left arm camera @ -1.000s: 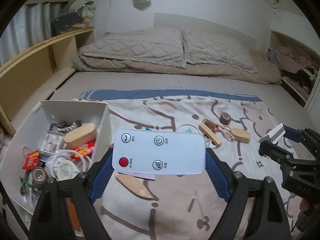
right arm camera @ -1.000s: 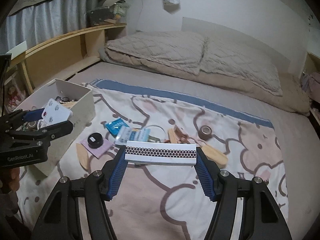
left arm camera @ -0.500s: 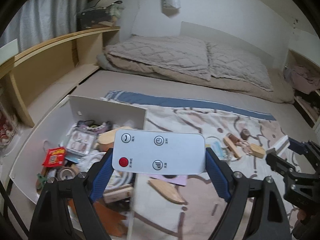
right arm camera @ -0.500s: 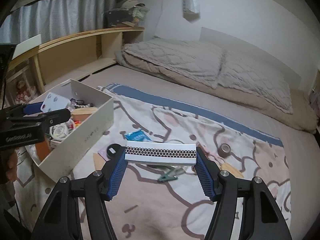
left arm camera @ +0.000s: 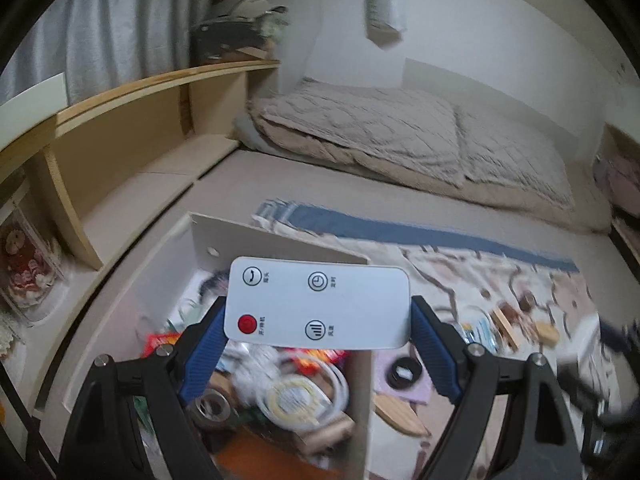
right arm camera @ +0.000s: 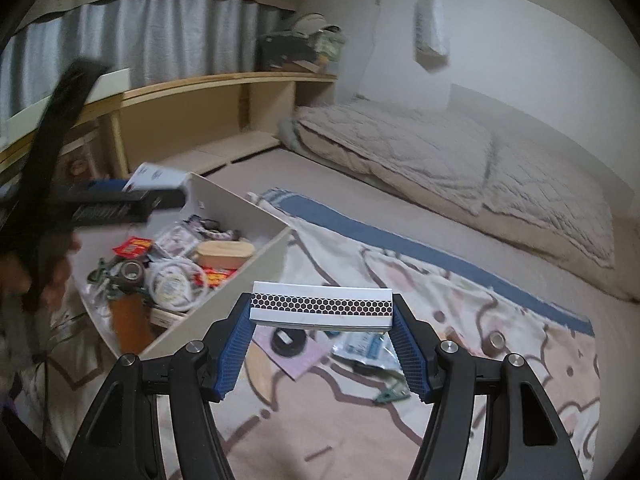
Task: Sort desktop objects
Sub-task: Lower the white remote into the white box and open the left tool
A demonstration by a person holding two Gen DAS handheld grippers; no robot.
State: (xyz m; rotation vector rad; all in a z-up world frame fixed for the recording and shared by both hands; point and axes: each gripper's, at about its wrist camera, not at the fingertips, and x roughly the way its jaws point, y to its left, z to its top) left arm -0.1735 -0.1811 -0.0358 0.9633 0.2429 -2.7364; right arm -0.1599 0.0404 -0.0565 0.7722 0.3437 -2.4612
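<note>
The left gripper (left arm camera: pixel 318 334) clamps a flat white remote control with a red button (left arm camera: pixel 318 307), held level above the open white cardboard box (left arm camera: pixel 276 242). The right gripper (right arm camera: pixel 322 334) clamps a long white matchbox with a honeycomb striker strip (right arm camera: pixel 320 309) over the cartoon-print blanket (right arm camera: pixel 500 364) on the bed, just right of the box. Inside the box lie a coiled white cable (right arm camera: pixel 176 282) and a wooden oval block (right arm camera: pixel 226 251). A black round disc (right arm camera: pixel 289 342) rests on the blanket.
</note>
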